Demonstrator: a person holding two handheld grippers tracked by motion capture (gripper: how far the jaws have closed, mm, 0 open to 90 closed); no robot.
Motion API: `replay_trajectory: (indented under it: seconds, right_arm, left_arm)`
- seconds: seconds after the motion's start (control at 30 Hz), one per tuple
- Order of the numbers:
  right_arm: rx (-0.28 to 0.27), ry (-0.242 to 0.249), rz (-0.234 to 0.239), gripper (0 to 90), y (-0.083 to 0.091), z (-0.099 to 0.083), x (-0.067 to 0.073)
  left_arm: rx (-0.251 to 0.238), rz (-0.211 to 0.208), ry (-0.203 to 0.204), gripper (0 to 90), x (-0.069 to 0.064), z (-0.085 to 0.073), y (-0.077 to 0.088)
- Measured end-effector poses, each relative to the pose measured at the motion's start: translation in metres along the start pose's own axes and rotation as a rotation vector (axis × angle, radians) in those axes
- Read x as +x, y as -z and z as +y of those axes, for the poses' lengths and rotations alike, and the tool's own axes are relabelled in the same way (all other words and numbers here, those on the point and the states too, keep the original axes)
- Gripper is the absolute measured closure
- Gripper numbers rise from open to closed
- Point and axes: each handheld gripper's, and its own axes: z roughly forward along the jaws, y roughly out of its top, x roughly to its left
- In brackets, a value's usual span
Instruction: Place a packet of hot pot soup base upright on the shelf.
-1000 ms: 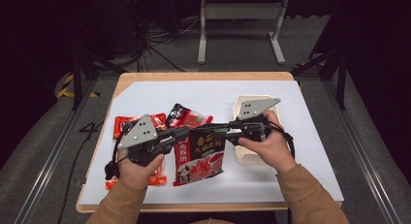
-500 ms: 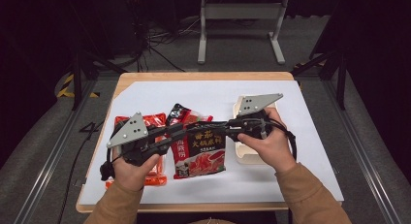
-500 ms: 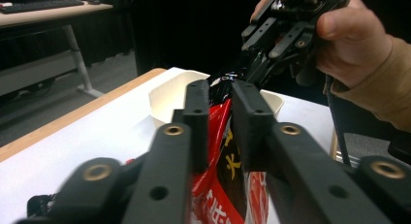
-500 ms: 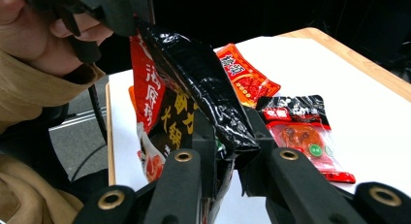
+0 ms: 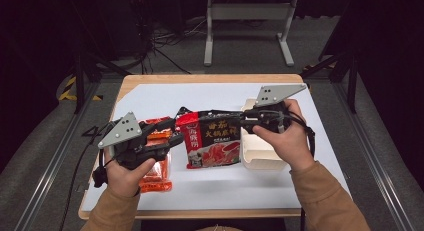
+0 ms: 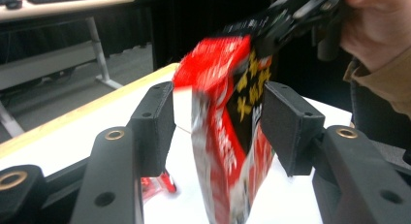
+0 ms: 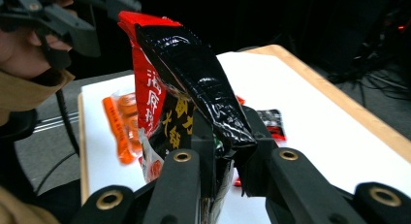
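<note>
R gripper (image 5: 246, 124) clamps the glossy red-and-black plastic hotpot-base packet (image 5: 215, 139) by its right edge, lifted off the white table cover (image 5: 210, 188), just left of the cream rectangular tray (image 5: 260, 156). L gripper (image 6: 218, 122) jaws have just been opening; pads stand clear either side of the packet, no grip. Advice: keep R pinch firm, pull L away sideways w/o snagging, then move packet over the tray. Orange sachets (image 5: 156, 156) lie under L hand.

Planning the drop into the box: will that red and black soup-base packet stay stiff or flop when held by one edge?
Likely floppy: the red and black packet bends and creases above the right gripper pinching it. Its glossy film looks slippery. The left gripper, just opening, no longer supports it, so it may swing.
</note>
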Motion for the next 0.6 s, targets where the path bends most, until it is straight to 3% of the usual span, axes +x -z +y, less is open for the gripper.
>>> replay_trajectory:
  seconds: [0.4, 0.6]
  right_arm:
    - [-0.040, -0.017, -0.077, 79.3, 0.020, 0.009, -0.023]
    - [-0.048, -0.019, -0.124, 79.3, 0.029, 0.011, -0.038]
  left_arm:
    - [0.056, 0.028, 0.049, 40.7, 0.021, -0.013, -0.010]
    - [0.059, 0.026, 0.077, 41.8, 0.029, -0.018, -0.008]
